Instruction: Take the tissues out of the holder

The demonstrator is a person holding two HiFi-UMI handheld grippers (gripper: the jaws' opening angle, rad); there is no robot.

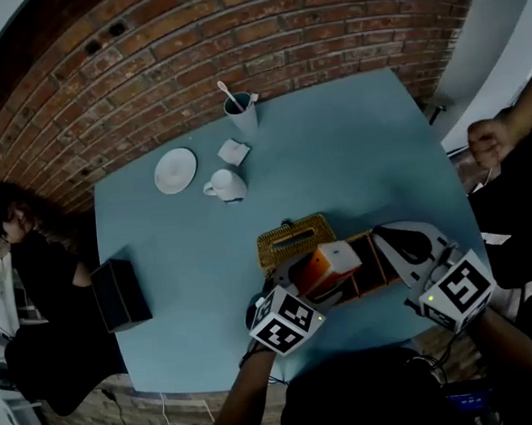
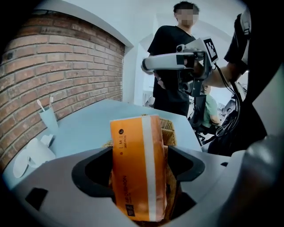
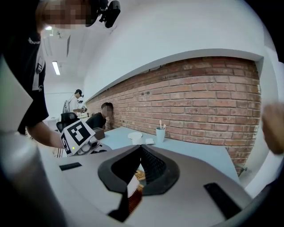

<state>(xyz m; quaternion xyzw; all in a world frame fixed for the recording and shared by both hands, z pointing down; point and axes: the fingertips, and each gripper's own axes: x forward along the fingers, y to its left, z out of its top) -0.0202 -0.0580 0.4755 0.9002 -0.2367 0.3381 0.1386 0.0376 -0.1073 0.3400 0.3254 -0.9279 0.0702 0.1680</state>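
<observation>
The orange tissue pack [image 2: 137, 168] stood on its end, right between the two jaws of the left claw [image 2: 143, 155]. Its long side ran up and down, almost straight, and its white top end pointed up. The left claw was spread wide. There was a dark gap on each side of the pack, so the jaws did not squeeze it.

The bottom of the pack sat down in the woven holder [image 1: 380, 286], just under the left claw's tips. The claw's own body hid how deep it went. The woven lid [image 1: 295, 239], with a slot in it, lay on the blue table [image 1: 352, 137] just past those tips.

The right claw [image 3: 141, 148] was to the right of the left claw, up in the air and higher than the pack. Its jaws were pressed together at the tips and pinched nothing. Through the little hole behind the tips showed a bit of weave and a white and orange strip, too small to be sure of.

Far ahead of both claws stood a cup [image 1: 239, 113] with little spoons in it, a white jug [image 1: 226, 185], a plate [image 1: 175, 171] and a small white thing [image 1: 234, 151]. A black box [image 1: 119, 294] sat well off to the left of the left claw. Another person's hand [image 1: 488, 141] showed past the right claw, cut off at the edge.
</observation>
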